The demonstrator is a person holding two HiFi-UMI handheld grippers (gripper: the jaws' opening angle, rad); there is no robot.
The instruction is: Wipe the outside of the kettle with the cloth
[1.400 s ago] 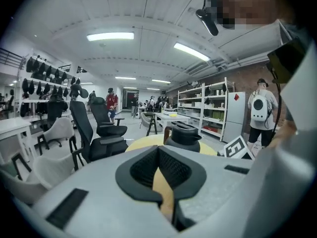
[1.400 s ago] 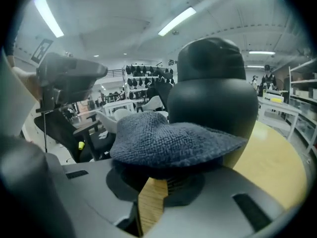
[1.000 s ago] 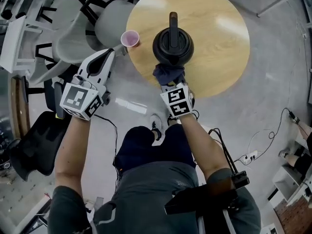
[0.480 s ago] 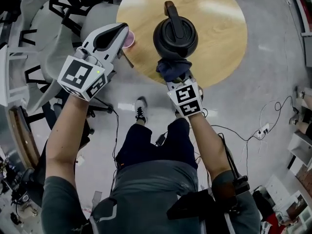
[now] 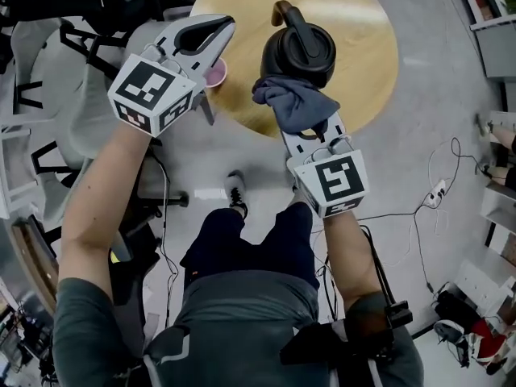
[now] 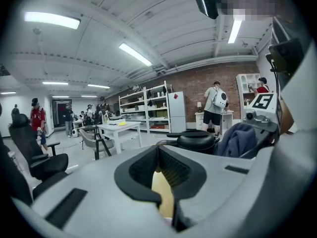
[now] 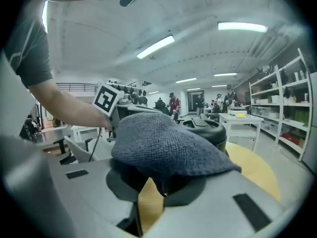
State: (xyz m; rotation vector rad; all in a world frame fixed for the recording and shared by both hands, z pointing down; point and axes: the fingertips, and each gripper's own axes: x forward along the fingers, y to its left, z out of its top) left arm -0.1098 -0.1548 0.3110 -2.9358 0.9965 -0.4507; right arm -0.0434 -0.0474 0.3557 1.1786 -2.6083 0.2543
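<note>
A black kettle [image 5: 298,51] with a curved handle stands on the near part of the round wooden table [image 5: 359,63]. My right gripper [image 5: 306,123] is shut on a dark blue cloth [image 5: 293,101], held bunched against the kettle's near side, close to the lid. In the right gripper view the cloth [image 7: 163,143] drapes over the jaws and hides most of the kettle [image 7: 207,127]. My left gripper [image 5: 219,29] is shut and empty, hovering left of the kettle over the table's edge. The left gripper view shows the kettle [image 6: 197,142] and cloth [image 6: 238,139] ahead to the right.
A pink cup [image 5: 215,74] sits at the table's left edge, right under the left gripper. Grey and black chairs [image 5: 48,79] crowd the floor to the left. Cables [image 5: 427,208] trail across the floor at right. People, white tables and shelves stand in the background of both gripper views.
My right gripper has risen with the cloth from low on the kettle's near side to near its lid. The left gripper has swung right, in over the table's edge and the pink cup.
</note>
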